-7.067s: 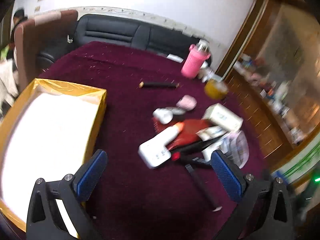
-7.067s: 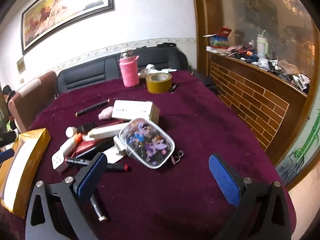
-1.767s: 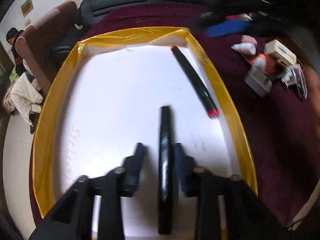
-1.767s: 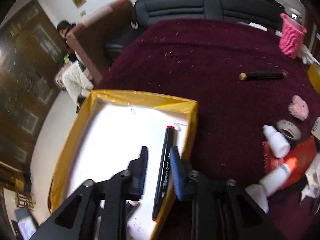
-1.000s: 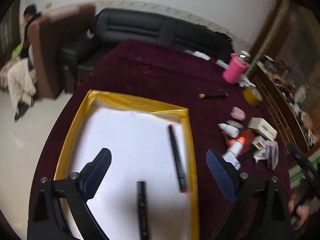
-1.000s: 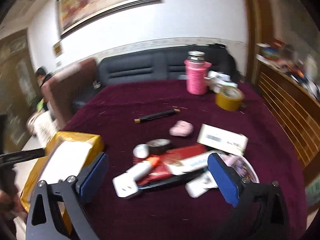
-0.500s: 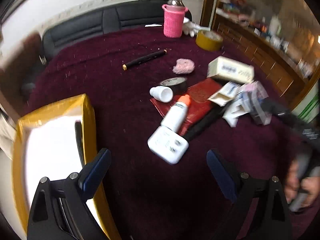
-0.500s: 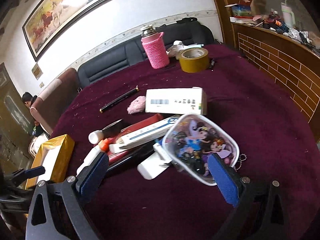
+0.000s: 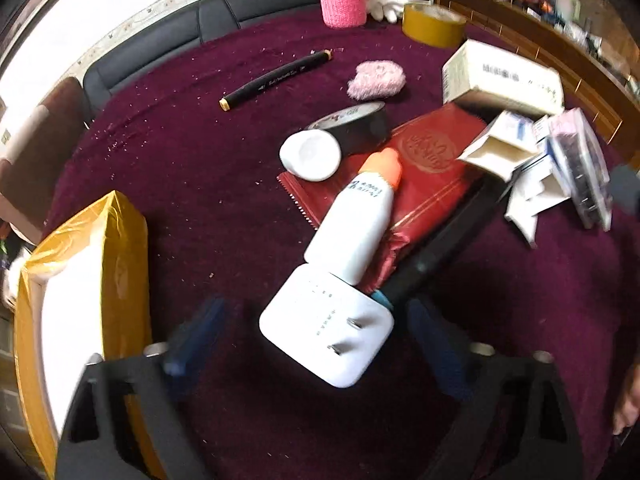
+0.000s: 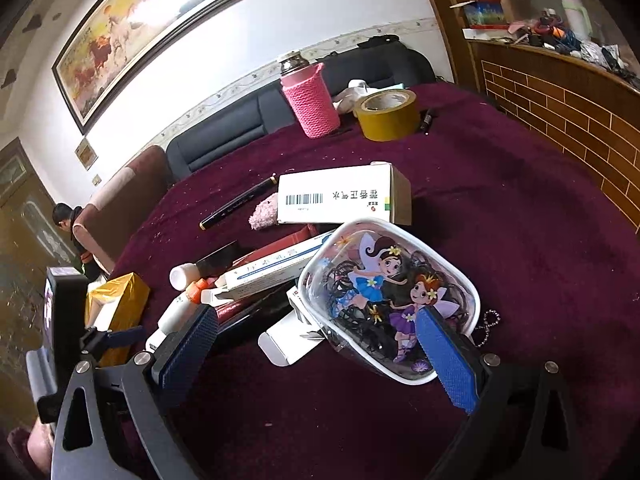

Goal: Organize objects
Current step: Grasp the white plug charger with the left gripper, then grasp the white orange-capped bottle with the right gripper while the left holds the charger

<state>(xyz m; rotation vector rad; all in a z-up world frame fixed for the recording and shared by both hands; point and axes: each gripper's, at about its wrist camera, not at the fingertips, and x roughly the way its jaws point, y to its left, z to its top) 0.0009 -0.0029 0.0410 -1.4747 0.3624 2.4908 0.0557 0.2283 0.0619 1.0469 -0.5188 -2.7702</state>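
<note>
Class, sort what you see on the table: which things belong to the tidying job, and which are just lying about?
Job:
gold box
white plug adapter
white bottle
black marker
left tool

Lying about:
pink flask
yellow tape roll

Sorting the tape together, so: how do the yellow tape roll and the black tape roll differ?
The yellow tape roll stands apart near the table's far edge; the black tape roll sits in the clutter beside the white bottle. The yellow one looks wider and taller. Both lie flat, hole upward.
</note>
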